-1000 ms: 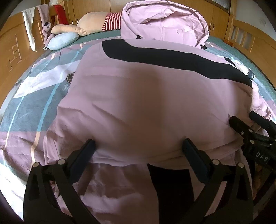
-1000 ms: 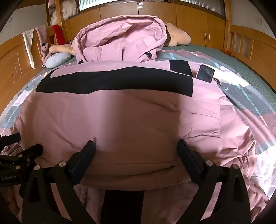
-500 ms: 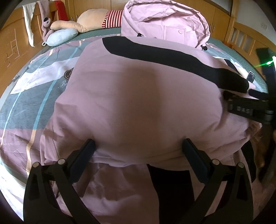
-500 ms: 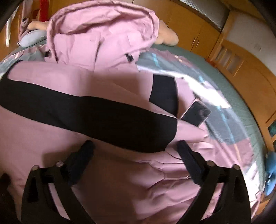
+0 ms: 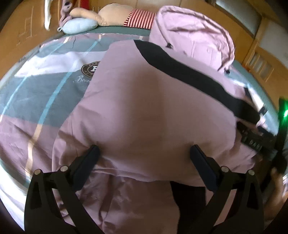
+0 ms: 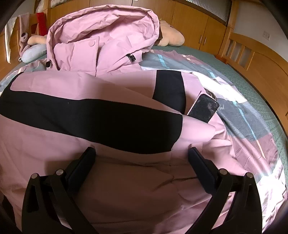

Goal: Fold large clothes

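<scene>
A large pink hooded jacket (image 5: 144, 111) with a black band lies folded on the bed, its hood (image 5: 194, 36) at the far end. My left gripper (image 5: 144, 158) is open and empty, jaws spread wide just above the jacket's near folded edge. My right gripper (image 6: 142, 156) is open and empty over the jacket (image 6: 90, 86) near the end of the black band (image 6: 108, 122). The right gripper also shows at the right edge of the left wrist view (image 5: 255, 138), over the jacket's right side.
The bed (image 5: 45, 93) has a grey, pink and white patterned cover. A stuffed toy (image 5: 115, 16) and a blue pillow (image 5: 79, 27) lie at the head. A black strap tab (image 6: 203, 108) sticks out on the jacket's right. Wooden bed rails (image 6: 252, 59) and cabinets surround the bed.
My right gripper has moved forward and up the jacket's right side, from the near hem to the black band. My left gripper has stayed at the near edge, tilting slightly.
</scene>
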The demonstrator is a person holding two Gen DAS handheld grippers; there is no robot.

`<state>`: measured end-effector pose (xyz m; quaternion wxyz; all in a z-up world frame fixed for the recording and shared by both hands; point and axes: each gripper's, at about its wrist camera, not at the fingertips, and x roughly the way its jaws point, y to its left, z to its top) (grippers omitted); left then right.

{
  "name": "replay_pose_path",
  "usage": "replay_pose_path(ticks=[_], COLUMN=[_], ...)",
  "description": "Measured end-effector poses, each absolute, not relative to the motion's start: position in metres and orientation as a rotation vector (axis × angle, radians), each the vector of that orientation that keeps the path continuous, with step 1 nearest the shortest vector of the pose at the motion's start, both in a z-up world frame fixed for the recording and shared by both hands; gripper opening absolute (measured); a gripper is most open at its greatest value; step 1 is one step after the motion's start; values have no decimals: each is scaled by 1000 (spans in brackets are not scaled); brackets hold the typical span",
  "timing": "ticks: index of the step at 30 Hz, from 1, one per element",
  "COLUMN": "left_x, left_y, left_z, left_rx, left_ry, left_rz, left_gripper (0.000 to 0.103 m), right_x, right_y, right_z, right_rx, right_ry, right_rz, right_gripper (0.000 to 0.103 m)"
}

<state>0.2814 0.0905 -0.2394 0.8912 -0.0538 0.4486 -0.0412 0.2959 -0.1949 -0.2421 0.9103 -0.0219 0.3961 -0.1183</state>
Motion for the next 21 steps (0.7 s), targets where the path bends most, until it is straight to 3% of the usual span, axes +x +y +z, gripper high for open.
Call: replay_pose_path(ticks=[3, 7, 11, 17, 21], left_x=[280, 276, 269, 278, 274], left_y=[86, 104, 118, 97, 87], left_z=[-243, -235, -215, -233, -224], left_rx=[-103, -227, -294, -114, -81], left_ry=[922, 901, 839, 889, 887], left_rz=[-73, -88, -48, 11, 28], left_gripper=[101, 101, 101, 101, 101], right_x=[296, 267, 297, 335, 348], right_y=[-191, -173, -143, -119, -128], right_z=[-227, -182, -185, -223, -233], right_rx=[-73, -47, -28, -124, -106], right_ry=[830, 577, 696, 812, 845], right_rz=[-267, -315, -170, -167, -152], right_gripper=[99, 99, 94, 93, 101])
